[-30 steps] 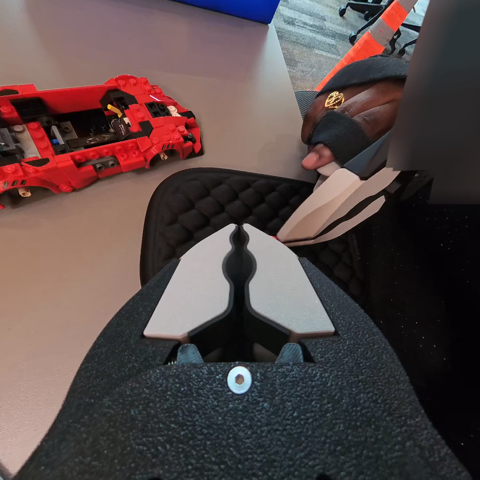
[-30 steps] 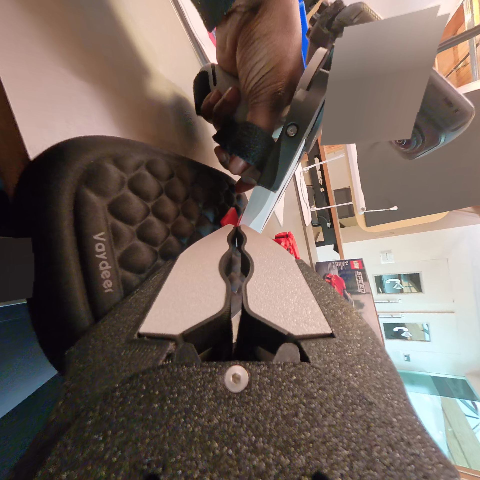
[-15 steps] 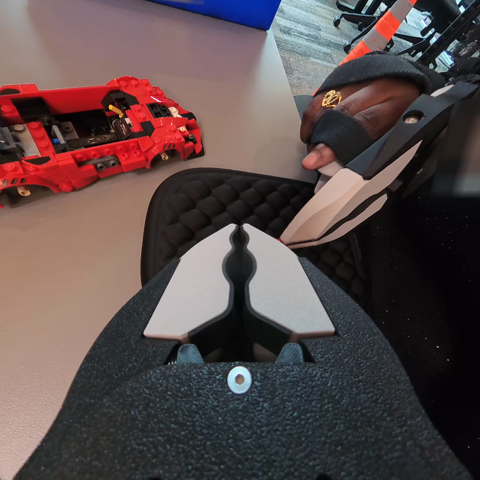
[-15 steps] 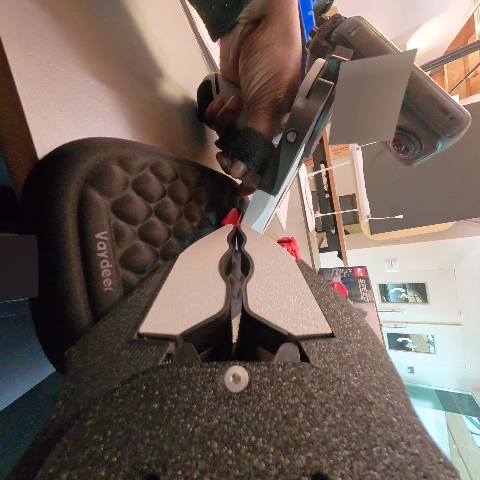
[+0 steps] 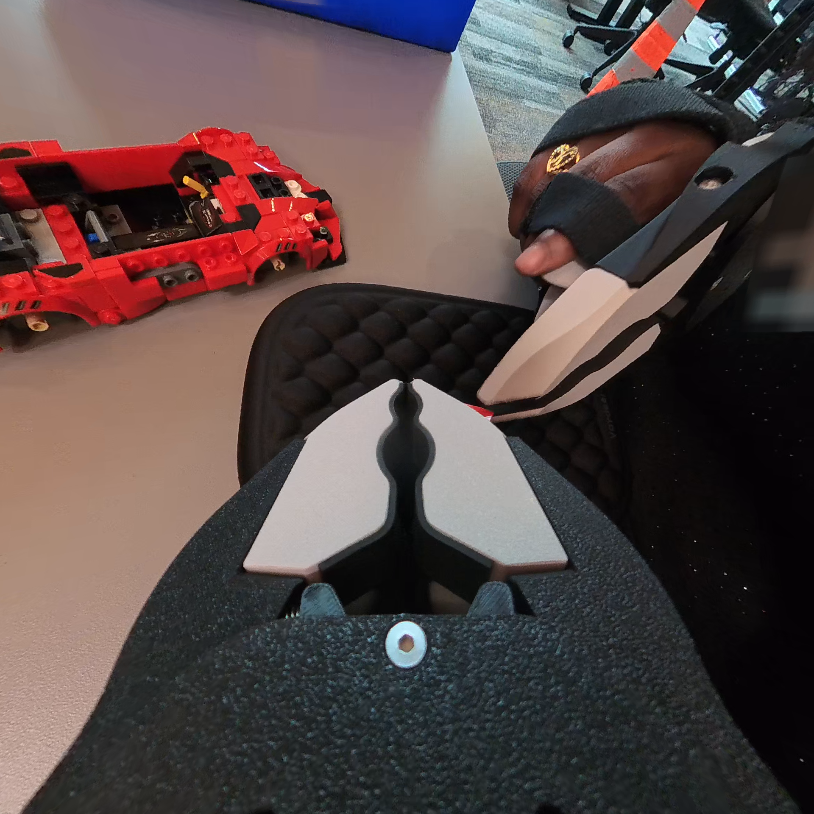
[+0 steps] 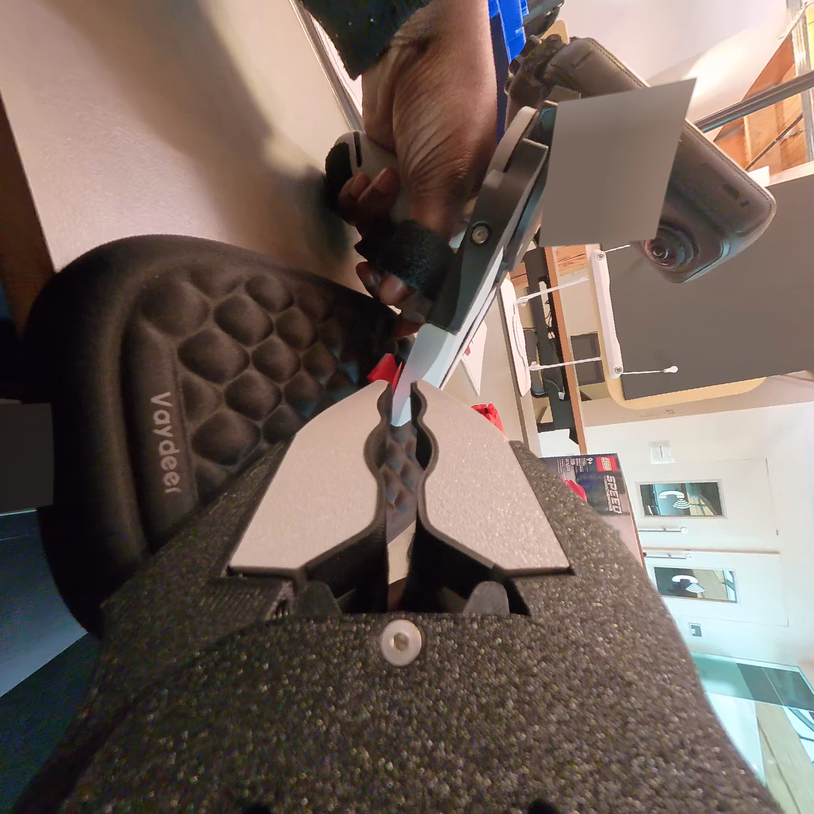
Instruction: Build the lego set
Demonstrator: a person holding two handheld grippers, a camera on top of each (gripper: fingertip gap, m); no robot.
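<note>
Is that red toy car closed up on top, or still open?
Open. The car has no roof: its black insides and bare studs show from above.

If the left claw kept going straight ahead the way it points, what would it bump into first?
Most likely the black quilted cushion, which lies right beyond the shut left claw. Depth is hard to judge. The red Lego car sits off to its left, out of line.

We see the red lego car [image 5: 145,229] lying flat on the grey table [image 5: 132,440], only partly built; its middle is open and shows black, grey and yellow parts; no wheels sit in its arches; a small red piece [image 6: 382,369] lies on the black quilted pad [image 6: 211,352], apart from the car.
</note>
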